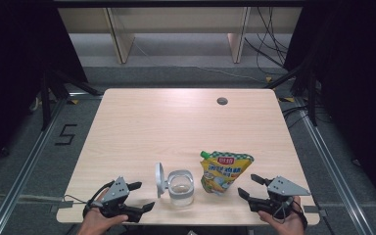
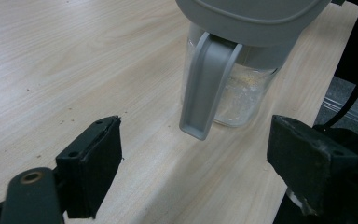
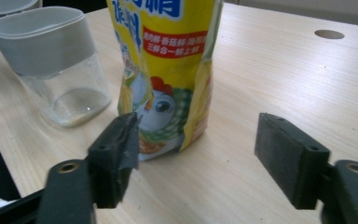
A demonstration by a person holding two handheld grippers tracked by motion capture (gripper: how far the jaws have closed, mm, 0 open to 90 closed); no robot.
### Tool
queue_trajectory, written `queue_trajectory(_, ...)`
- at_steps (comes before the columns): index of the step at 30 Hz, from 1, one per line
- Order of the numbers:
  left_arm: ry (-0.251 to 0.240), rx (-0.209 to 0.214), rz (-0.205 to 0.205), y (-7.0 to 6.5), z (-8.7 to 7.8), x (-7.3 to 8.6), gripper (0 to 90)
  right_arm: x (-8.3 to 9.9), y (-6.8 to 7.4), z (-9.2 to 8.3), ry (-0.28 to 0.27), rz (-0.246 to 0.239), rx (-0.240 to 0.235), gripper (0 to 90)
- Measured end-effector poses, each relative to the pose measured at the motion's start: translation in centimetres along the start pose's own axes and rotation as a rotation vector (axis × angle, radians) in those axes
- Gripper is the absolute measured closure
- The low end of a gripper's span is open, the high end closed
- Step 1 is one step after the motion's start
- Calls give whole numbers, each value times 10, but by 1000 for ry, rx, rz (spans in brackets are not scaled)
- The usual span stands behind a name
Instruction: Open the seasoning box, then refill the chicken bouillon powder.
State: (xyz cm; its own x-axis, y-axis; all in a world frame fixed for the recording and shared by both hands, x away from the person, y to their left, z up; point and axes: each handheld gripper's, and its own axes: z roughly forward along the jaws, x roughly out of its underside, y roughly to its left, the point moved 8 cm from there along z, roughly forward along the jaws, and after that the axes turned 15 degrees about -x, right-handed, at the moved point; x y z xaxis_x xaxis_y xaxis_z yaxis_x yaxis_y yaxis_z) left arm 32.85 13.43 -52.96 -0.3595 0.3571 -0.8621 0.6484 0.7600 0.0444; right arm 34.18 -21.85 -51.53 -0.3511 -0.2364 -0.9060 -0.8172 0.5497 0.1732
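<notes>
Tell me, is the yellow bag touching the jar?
Apart. The high view shows bare table between the yellow bag and the jar.

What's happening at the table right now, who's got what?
A person holds a hand-held gripper in each hand at the near edge of the wooden table. The left hand-held gripper is open, aimed at a clear jar whose grey flip lid stands open. The right hand-held gripper is open beside an upright yellow seasoning pouch, with nothing between its jaws. Neither holds anything.
</notes>
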Motion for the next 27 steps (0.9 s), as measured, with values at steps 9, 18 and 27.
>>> queue_trajectory(9,4,2,9,-2,2,0,175,-5,-2,11,-23,-40,-39,198)
queue_trajectory(18,24,3,22,-4,3,2,176,-8,-5,26,-41,-65,-87,165)
queue_trajectory(27,3,20,31,-6,1,-1,177,-7,-7,41,-27,-107,-104,165)
